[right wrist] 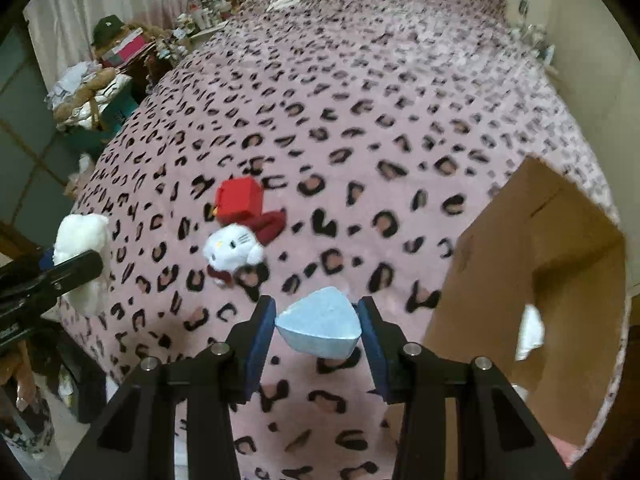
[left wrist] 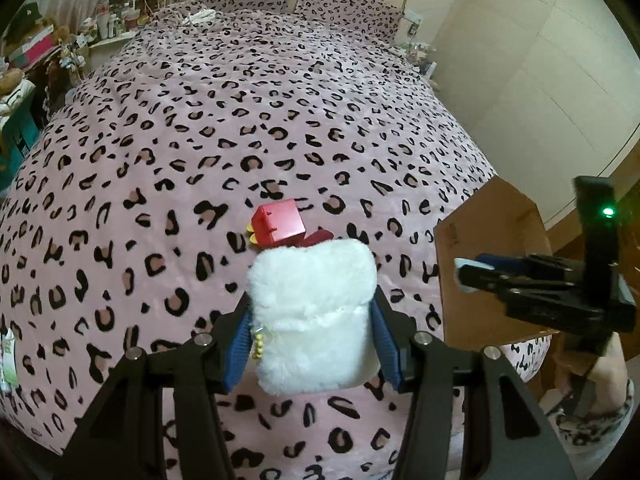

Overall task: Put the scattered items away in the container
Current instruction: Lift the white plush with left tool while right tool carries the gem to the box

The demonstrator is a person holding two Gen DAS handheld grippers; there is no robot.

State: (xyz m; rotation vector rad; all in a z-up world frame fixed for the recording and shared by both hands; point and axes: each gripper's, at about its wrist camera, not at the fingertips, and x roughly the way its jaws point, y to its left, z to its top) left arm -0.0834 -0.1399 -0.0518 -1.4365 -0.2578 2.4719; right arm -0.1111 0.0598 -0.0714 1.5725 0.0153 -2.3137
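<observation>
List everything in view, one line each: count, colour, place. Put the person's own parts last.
fluffy pouch: one, white, clamped in the left gripper above the bed
rounded triangular piece: one, pale blue, clamped in the right gripper
red box: one, red, lying on the blanket
cat plush: one, white with dark red bow, on the blanket beside the red box
cardboard box: one, brown, open, at the bed's right edge
blanket: one, pink with black leopard spots, covering the bed
pillows: two, same print, at the headboard
left gripper: one, black with blue pads
right gripper: one, black with blue pads
</observation>
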